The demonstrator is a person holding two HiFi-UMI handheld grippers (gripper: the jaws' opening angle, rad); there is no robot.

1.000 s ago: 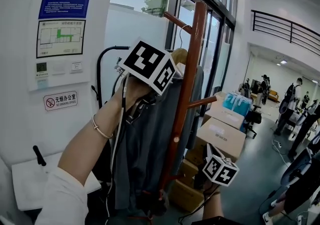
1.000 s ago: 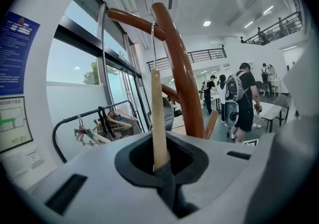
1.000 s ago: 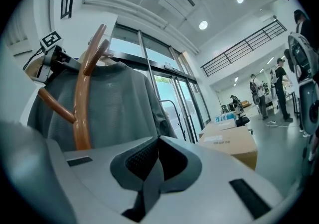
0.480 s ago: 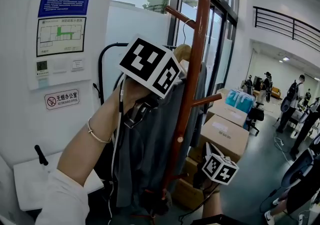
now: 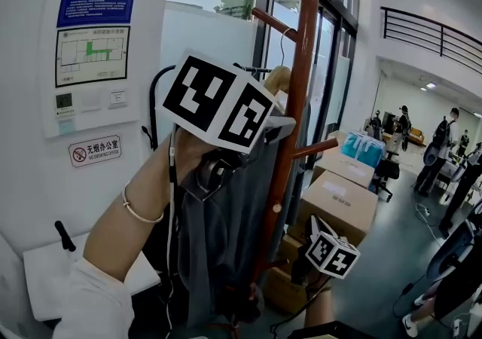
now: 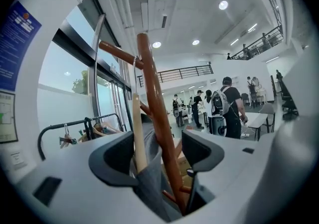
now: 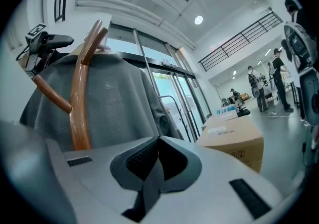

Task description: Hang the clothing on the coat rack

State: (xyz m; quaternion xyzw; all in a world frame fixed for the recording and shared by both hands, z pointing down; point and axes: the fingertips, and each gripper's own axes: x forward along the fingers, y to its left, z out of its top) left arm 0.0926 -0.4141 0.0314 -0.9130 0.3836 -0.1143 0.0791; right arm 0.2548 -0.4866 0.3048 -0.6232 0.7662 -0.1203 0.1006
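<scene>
A grey garment (image 5: 226, 232) hangs on a wooden hanger (image 5: 276, 78) against the red-brown coat rack (image 5: 294, 104). In the left gripper view the hanger (image 6: 138, 133) has its wire hook over a rack peg (image 6: 117, 51). My left gripper (image 5: 275, 130) is up at the hanger. Its jaws are opening, and in its own view the left gripper (image 6: 159, 156) has hanger, cloth and pole between the jaws with no pad pressing on them. My right gripper (image 5: 320, 255) is low beside the rack. In its own view the right gripper (image 7: 158, 161) is shut on a strip of the grey garment (image 7: 109, 103).
Cardboard boxes (image 5: 339, 206) are stacked to the right of the rack. A black clothes rail (image 5: 162, 85) stands behind it by the white wall, and a white table (image 5: 45, 270) sits at lower left. People (image 5: 444, 149) stand far off in the hall.
The left gripper's jaws have parted and let go of the hanger, and the gripper has drawn back toward me. The garment stays on the rack. The right gripper has barely moved.
</scene>
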